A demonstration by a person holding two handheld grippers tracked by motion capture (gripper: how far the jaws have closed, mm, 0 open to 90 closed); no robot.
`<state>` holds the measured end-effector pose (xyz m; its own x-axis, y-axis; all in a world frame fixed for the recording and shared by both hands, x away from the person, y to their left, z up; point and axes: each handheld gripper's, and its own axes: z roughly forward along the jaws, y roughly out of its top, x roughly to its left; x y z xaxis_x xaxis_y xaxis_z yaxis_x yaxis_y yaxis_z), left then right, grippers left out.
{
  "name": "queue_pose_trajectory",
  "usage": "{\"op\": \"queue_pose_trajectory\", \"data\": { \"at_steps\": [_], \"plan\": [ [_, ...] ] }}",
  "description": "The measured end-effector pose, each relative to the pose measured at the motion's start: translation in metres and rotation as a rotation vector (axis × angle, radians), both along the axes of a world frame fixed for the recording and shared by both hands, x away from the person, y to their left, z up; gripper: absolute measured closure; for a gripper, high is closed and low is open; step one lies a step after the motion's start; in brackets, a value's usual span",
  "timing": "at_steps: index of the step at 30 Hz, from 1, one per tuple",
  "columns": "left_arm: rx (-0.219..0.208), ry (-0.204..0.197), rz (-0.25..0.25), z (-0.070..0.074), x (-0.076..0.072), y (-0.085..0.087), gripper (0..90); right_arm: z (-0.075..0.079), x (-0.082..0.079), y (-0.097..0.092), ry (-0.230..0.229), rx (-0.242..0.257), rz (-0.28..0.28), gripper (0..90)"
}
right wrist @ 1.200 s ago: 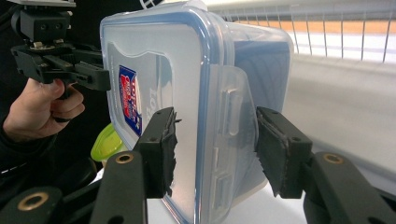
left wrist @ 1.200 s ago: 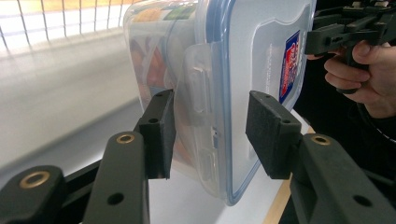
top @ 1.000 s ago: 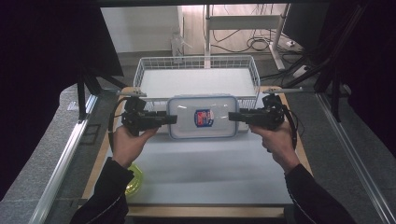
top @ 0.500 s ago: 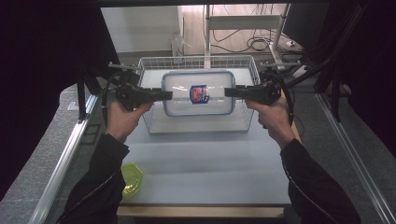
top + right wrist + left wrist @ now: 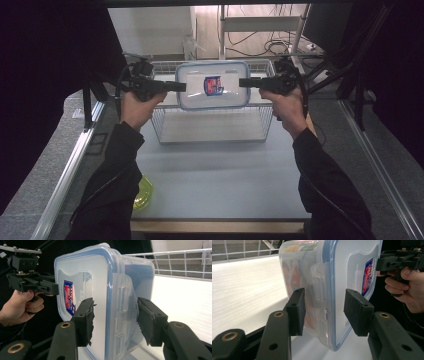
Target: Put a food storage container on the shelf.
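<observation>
A clear plastic container (image 5: pixel 212 85) with a blue-rimmed lid and a red-and-blue label hangs in the air above a white wire basket (image 5: pixel 210 140). My left gripper (image 5: pixel 182 86) is shut on its left end and my right gripper (image 5: pixel 242 82) on its right end. In the left gripper view the jaws (image 5: pixel 324 312) clamp the container (image 5: pixel 347 277) across its side latch, one pad on the lid and one on the base. In the right gripper view the jaws (image 5: pixel 115 320) hold the opposite latch of the container (image 5: pixel 85 277) the same way.
The wire basket stands at the far side of the pale table (image 5: pixel 215 185). A yellow-green object (image 5: pixel 142 192) lies at the table's near left edge. Metal frame rails run along both sides, and cables and a stand sit behind the basket.
Both hands have carried the container up and away from the person, from just in front of the basket to above it. The grips look unchanged.
</observation>
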<state>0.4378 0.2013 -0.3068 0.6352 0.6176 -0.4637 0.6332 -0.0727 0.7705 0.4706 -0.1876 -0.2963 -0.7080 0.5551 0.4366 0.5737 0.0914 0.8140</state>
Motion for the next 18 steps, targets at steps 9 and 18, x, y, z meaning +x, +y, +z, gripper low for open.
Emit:
{"op": "queue_pose_trajectory", "data": {
  "at_steps": [9, 18],
  "plan": [
    [0.011, -0.015, 0.025, 0.001, 0.011, 0.000, 50.7, -0.005, 0.014, 0.002, 0.013, 0.020, -0.013, 48.2],
    [0.122, -0.085, 0.061, -0.009, 0.011, -0.011, 41.4, -0.011, 0.014, 0.006, -0.008, -0.033, -0.045, 37.3]
  ]
}}
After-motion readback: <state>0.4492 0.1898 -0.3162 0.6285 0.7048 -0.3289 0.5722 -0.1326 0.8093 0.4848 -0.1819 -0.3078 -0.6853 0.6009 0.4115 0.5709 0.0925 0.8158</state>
